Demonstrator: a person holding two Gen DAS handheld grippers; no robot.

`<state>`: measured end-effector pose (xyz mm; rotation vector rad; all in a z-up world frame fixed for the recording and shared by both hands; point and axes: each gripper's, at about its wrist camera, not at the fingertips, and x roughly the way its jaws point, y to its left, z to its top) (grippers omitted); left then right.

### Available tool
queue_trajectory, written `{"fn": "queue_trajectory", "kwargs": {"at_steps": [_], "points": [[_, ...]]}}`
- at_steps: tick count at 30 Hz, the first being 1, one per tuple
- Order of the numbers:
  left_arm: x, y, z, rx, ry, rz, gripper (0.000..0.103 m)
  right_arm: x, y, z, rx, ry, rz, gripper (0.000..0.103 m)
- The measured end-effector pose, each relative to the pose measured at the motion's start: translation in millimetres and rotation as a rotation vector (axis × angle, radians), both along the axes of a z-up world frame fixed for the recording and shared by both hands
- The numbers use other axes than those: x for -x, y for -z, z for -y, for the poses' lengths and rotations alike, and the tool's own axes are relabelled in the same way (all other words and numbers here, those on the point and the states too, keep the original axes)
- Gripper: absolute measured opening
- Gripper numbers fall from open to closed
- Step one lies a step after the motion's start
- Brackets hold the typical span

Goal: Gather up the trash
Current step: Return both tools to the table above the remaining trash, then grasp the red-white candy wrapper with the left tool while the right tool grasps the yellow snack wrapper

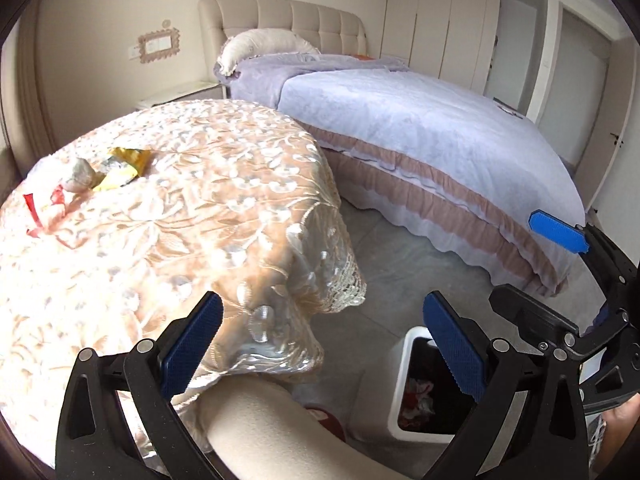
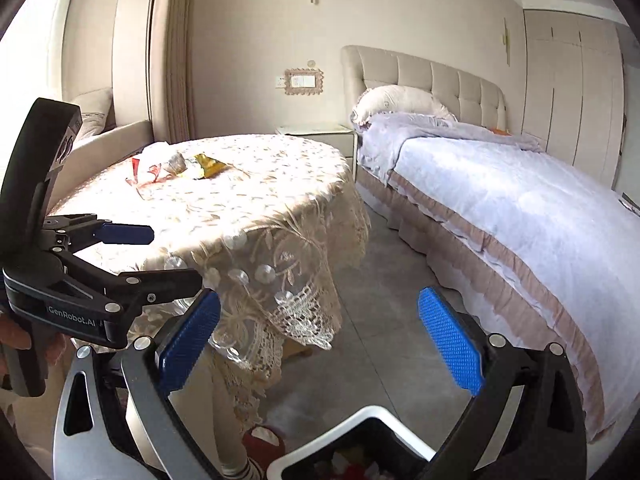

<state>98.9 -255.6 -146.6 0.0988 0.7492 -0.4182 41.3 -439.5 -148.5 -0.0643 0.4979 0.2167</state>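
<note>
Crumpled gold, grey and red wrappers (image 1: 108, 172) lie at the left of the frame on the lace-covered round bench (image 1: 200, 208), while both the left gripper (image 1: 324, 344) and right gripper (image 2: 320, 340) hang released above the white bin (image 1: 404, 384), so another reach seems next.

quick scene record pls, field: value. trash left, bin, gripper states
trash left: yellow wrapper, grey crumpled wad, red-and-white wrapper, bunched together on the far part of the table
bin: white trash bin on the floor beside the table, some trash already inside
left gripper: open, holds nothing
right gripper: open, holds nothing, above the bin
</note>
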Motion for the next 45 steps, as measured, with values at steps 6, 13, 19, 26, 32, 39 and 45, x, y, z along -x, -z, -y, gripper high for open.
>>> {"fn": "queue_trajectory", "kwargs": {"at_steps": [6,13,19,26,32,39,45], "points": [[-17.9,-14.1,-55.4,0.027,-0.12,0.016,0.098,-28.8,-16.4,-44.9,-0.001,-0.118,0.02,0.099],[-45.3,-26.2,-116.6,0.037,-0.241,0.037,0.098,-64.1,-32.1,-100.2,0.032,-0.229,0.045,0.099],[-73.7,-29.2,-164.3,0.029,-0.336,0.038,0.098,-102.6,-41.7,-142.1,0.058,-0.3,0.059,0.099],[-103.4,-31.5,-205.9,0.013,-0.391,0.042,0.098,-147.8,-43.2,-188.3,0.078,-0.368,0.059,0.099],[-129.3,-30.9,-230.2,-0.001,-0.421,0.034,0.098,-181.9,-41.7,-217.9,0.108,-0.41,0.046,0.099],[-167.7,-20.2,-247.1,-0.037,-0.422,-0.031,0.098,-215.4,-38.3,-242.9,0.14,-0.435,0.038,0.099],[-205.0,-3.5,-253.9,-0.075,-0.427,-0.103,0.098,-238.6,-29.4,-250.3,0.153,-0.427,0.002,0.099]]}}
